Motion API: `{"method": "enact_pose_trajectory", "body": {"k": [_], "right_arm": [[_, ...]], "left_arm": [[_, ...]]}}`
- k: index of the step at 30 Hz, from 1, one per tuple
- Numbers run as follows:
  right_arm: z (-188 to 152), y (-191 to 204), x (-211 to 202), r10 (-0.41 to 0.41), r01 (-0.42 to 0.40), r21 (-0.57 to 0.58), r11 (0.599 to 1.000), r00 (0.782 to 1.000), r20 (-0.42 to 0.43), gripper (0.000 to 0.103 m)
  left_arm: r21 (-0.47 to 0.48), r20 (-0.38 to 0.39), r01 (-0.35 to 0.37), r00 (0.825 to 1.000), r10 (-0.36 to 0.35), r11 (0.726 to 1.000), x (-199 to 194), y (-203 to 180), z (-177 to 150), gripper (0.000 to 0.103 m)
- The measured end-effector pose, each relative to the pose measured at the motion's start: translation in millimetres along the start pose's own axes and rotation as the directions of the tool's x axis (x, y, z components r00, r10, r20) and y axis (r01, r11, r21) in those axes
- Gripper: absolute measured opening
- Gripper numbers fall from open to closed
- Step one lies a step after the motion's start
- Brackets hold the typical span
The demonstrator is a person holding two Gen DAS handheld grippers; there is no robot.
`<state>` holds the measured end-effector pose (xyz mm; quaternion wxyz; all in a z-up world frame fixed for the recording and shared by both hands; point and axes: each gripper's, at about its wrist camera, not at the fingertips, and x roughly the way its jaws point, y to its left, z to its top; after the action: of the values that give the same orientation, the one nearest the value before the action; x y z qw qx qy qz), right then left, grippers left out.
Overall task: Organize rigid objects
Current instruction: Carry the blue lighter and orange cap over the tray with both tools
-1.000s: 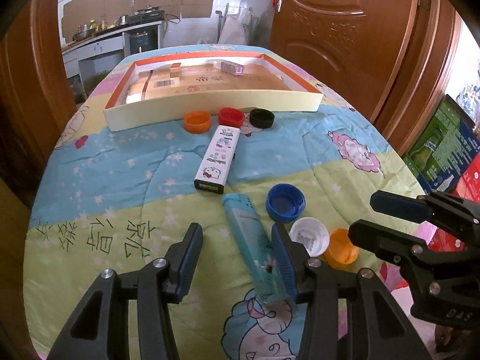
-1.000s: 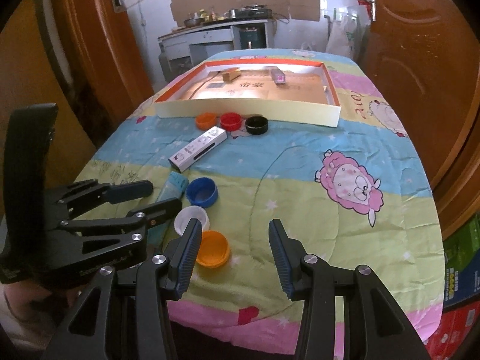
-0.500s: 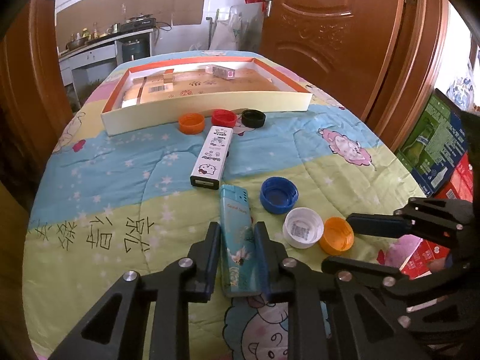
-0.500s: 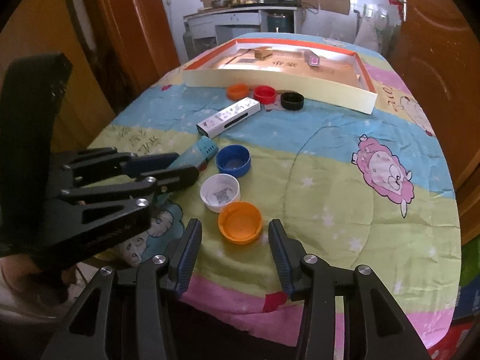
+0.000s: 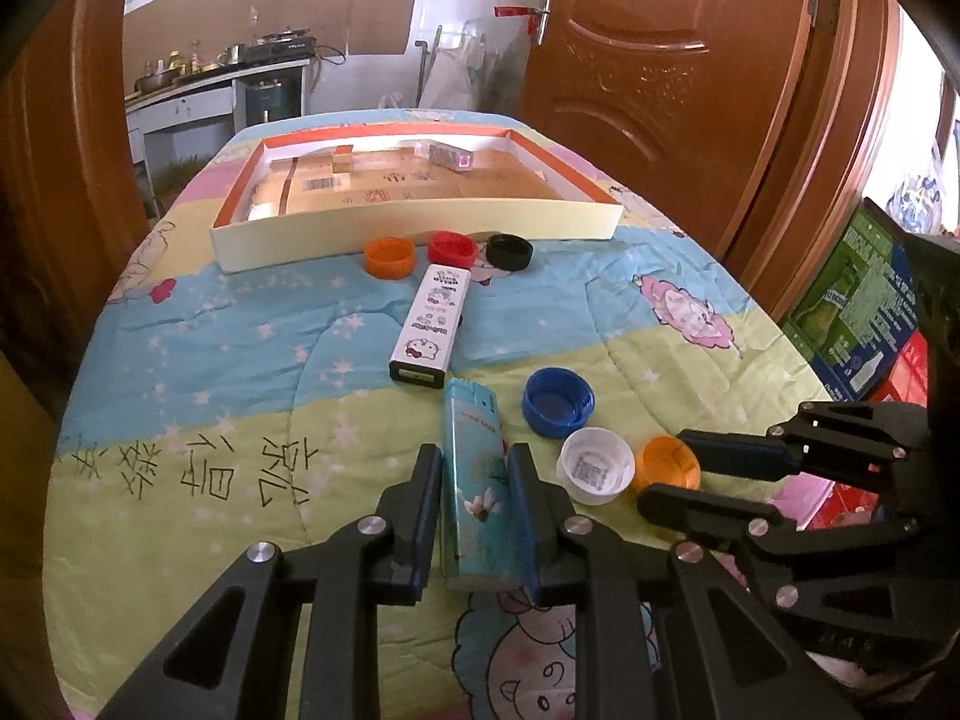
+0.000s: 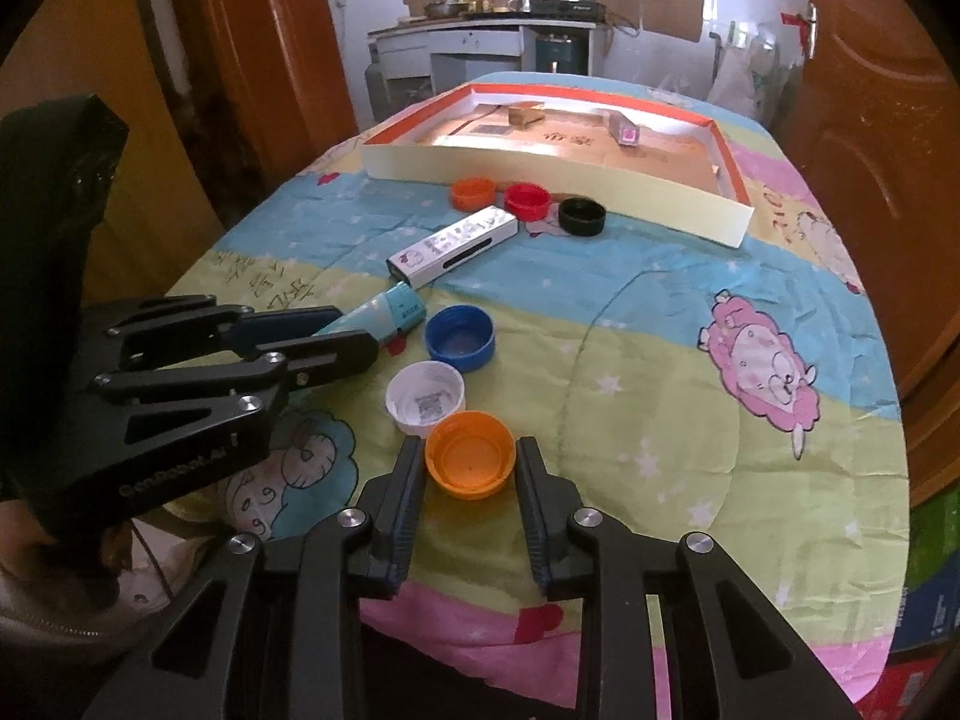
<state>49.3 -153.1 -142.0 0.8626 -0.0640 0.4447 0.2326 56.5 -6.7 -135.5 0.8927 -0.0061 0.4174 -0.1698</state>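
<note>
We are at the grasp step of sorting — both tools are down on the patterned quilt [image 5: 198,360], each over its own piece. The wide shallow tray [image 5: 414,231] at the far end already holds a small brown box [image 5: 342,157] near its back wall and a small white box with a pink end [image 5: 451,156]; the rest of its cardboard floor is bare.

Our left gripper [image 5: 474,480] is pinching the teal lighter [image 5: 474,474], pads pressed on both long sides, with the lighter lying flat on the quilt. Our right gripper [image 6: 468,468] has its jaws closing around the near orange cap [image 6: 470,454]; the pads look to be at its rim, though we can't tell if they press yet.

Next, we judge, comes a lift and a carry over the tray's near wall.
</note>
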Motion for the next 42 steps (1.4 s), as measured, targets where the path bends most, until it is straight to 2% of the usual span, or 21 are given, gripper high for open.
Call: {"method": "enact_pose_trajectory", "body": {"k": [4,8,10,17,23,30,42], "right_arm": [[3,-4,-5,-0.014,0.013,0.016,1.000,1.000,0.017,0.031],[4,-4,-6,-0.016,0.015,0.020,1.000,1.000,0.017,0.031],[4,-4,-5,-0.011,0.011,0.021,1.000,1.000,0.014,0.031],[4,-5,-5,-0.004,0.003,0.039,0.999,1.000,0.023,0.031],[2,-10,-5,-0.003,0.001,0.061,0.998,1.000,0.026,0.031],[1,-14,-7,0.006,-0.009,0.074,0.997,0.999,0.036,0.031],[10,-19,-14,0.023,-0.029,0.088,0.996,0.997,0.073,0.031]], "left_arm": [[-0.002,0.011,0.000,1.000,0.000,1.000,-3,1,2,0.023],[-0.006,-0.045,-0.006,0.999,0.006,1.000,8,4,1,0.023],[-0.001,-0.039,-0.008,0.999,0.008,1.000,9,4,0,0.023],[0.078,-0.066,-0.064,0.995,0.070,0.995,22,-7,11,0.023],[0.144,-0.045,-0.114,0.992,0.122,0.983,28,-18,13,0.025],[0.092,-0.030,-0.070,0.997,0.073,0.993,20,-8,10,0.023],[0.054,0.020,-0.050,0.999,0.049,0.997,0,-4,26,0.023]]}}
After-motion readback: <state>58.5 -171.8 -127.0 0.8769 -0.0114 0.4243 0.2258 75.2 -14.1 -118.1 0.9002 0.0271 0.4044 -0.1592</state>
